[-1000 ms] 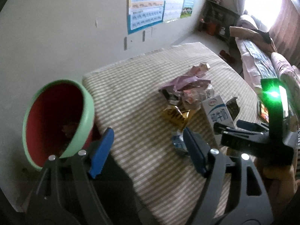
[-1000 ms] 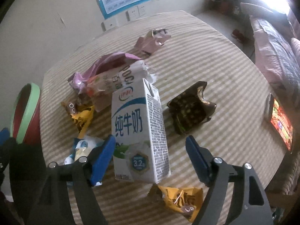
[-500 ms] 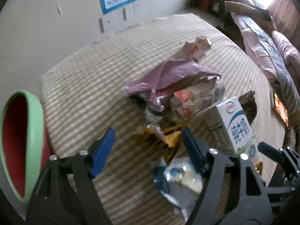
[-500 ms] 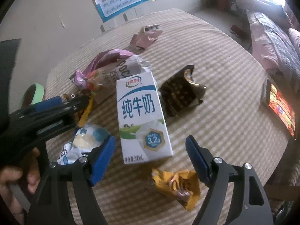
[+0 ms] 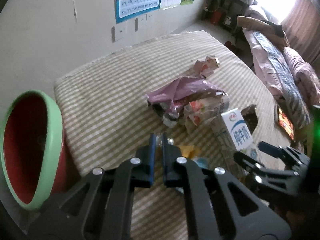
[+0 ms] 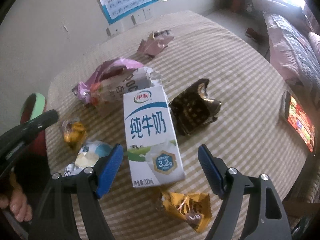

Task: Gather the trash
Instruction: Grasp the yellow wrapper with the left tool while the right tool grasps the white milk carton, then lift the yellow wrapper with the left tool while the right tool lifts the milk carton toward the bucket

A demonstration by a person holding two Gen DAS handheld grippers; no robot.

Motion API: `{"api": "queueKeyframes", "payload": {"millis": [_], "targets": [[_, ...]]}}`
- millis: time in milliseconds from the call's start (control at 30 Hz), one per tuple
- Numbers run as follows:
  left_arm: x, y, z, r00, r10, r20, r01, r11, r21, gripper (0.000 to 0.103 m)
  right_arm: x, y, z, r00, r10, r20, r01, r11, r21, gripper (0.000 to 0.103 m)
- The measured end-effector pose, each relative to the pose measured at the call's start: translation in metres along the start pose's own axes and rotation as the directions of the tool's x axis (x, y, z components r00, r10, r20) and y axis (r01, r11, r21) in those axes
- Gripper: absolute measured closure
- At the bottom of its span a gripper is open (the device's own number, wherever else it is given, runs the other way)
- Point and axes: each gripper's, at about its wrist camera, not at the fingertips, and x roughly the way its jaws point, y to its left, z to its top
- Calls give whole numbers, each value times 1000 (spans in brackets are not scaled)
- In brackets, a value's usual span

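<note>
Trash lies on a striped table (image 6: pixel 240 64). My left gripper (image 5: pixel 158 137) is shut, with a sliver of the small yellow wrapper (image 5: pixel 188 152) pinched between its blue pads. That yellow wrapper (image 6: pixel 74 134) lies just beside the left gripper's black body (image 6: pixel 40 122) in the right wrist view. My right gripper (image 6: pixel 160 148) hangs open over the white and blue milk carton (image 6: pixel 150 132), one finger on each side and neither touching it. A red bin with a green rim (image 5: pixel 54 124) stands at the table's left edge.
A purple wrapper (image 6: pixel 112 68), a brown foil wrapper (image 6: pixel 194 112), a blue-white packet (image 6: pixel 92 154), a second yellow wrapper (image 6: pixel 188 206) and a crumpled pink carton (image 6: pixel 154 44) lie around the milk carton. A lit phone (image 6: pixel 298 122) rests at the right edge. A bed stands beyond.
My left gripper has swung from the bin side down towards the small yellow wrapper and its jaws have closed. The right gripper has stayed open over the milk carton.
</note>
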Motion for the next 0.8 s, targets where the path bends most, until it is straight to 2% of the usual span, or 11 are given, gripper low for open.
{"api": "queueKeyframes", "payload": {"millis": [33,67,100,167,200,233,400,633,800], "targets": [[0,1,-2,1000,-4,-5,4,1000,1,96,4,0,-1,1000,-1,-10,1,1000,1,28],[2,3,-4,1000,2,-15,-2,1000,5,90,8,0,-1,1000,-6,-21,7,1000,1,28],[4,5,-6,1000,17,-19,-17,1000,5,77,12,0,0,999,-15,-29,15,1000,1,28],[3,11,-11,1000,21,-15,-21,1000,-15,65,19,-2,-1,998,-39,-41,39,999,-1,30],[1,14,-14,1000,14,-11,-14,999,-30,63,20,-3,-1,999,-33,-39,34,999,2,35],[0,15,-15,1000,8,-10,-9,999,-38,62,20,-4,-2,999,-28,-36,28,1000,5,45],[4,12,-18,999,-27,-19,26,998,-54,59,11,-3,-4,1000,-7,1,7,1000,3,48],[21,0,-10,996,-76,-42,72,994,-86,59,-23,-2,-13,995,51,82,-54,998,27,50],[29,-5,-7,993,-100,-68,93,990,-105,59,-28,1,-21,995,73,74,-75,997,29,50]]}}
